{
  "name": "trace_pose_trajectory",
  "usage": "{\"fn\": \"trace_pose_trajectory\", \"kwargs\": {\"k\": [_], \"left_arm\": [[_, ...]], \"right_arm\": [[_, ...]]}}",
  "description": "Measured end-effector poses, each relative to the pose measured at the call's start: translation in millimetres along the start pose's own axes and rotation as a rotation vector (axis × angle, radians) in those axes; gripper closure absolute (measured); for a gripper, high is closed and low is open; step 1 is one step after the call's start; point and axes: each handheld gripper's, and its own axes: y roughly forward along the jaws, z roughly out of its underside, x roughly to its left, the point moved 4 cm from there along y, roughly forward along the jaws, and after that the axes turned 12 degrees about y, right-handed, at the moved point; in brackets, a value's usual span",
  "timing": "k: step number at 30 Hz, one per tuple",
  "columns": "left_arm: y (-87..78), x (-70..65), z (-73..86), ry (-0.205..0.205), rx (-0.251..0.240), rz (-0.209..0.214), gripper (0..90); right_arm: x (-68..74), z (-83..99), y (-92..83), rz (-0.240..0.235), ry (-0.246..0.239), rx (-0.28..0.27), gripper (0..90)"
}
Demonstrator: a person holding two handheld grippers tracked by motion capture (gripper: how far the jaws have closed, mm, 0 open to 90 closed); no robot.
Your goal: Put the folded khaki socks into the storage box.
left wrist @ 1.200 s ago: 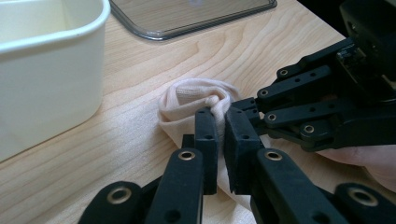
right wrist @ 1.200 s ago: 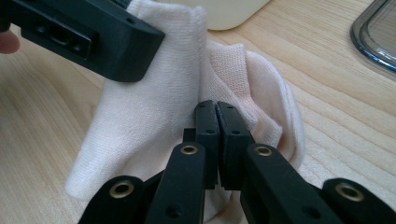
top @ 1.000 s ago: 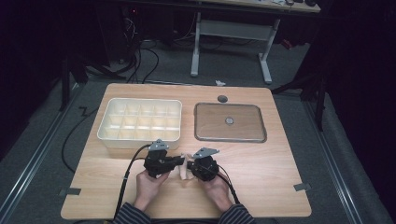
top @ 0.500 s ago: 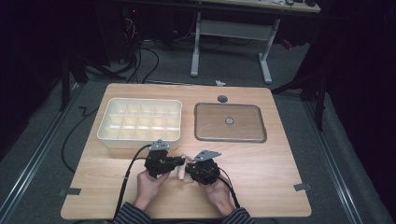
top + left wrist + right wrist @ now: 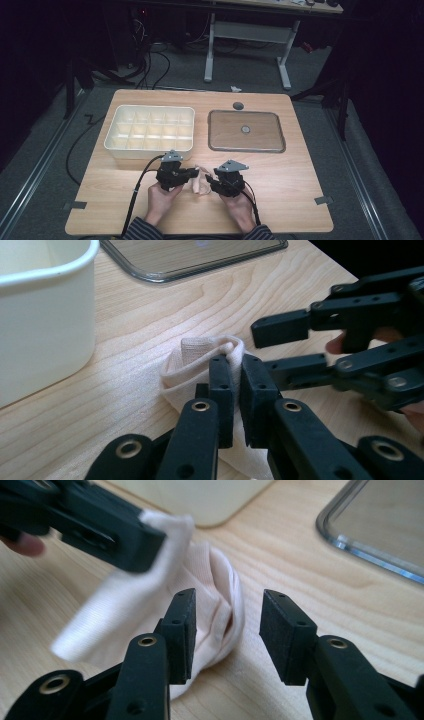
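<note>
A small pale pink cloth (image 5: 200, 183), ribbed like a sock, lies bunched on the wooden table (image 5: 300, 190) near the front edge. My left gripper (image 5: 236, 362) is shut on a folded edge of the cloth (image 5: 192, 360) and holds that edge a little off the table. In the right gripper view the left gripper (image 5: 145, 540) pinches the cloth (image 5: 210, 580) from the upper left. My right gripper (image 5: 227, 610) stands open, its jaws on either side of the cloth's rounded end. From above, the left gripper (image 5: 197, 173) and right gripper (image 5: 210, 182) face each other across the cloth.
A cream compartment tray (image 5: 150, 127) stands at the back left, its wall (image 5: 40, 315) close to the left gripper. A flat clear lid (image 5: 246, 131) lies at the back right. A small dark disc (image 5: 238, 105) sits near the far edge.
The right gripper has shifted slightly to the right, and more of the cloth shows between the two grippers. The left gripper keeps its hold.
</note>
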Motion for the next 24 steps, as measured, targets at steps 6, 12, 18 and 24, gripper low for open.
{"fn": "trace_pose_trajectory", "kwargs": {"k": [6,12,18,24], "left_arm": [[-0.5,-0.5,-0.8,-0.001,-0.007,0.006,85.2],[1.2,-2.1,-3.6,-0.007,-0.02,0.012,85.2],[4.6,-2.5,-5.6,-0.001,-0.015,0.017,85.1],[5.6,-2.1,-11.6,0.015,-0.01,0.009,85.1]], "right_arm": [[0.2,6.7,11.6,-0.053,0.009,0.055,75.6],[2.2,7.5,10.0,-0.049,-0.014,0.066,79.0],[4.6,8.3,10.2,-0.069,-0.012,0.07,79.5],[4.5,9.6,10.5,-0.087,0.011,0.074,80.4]]}}
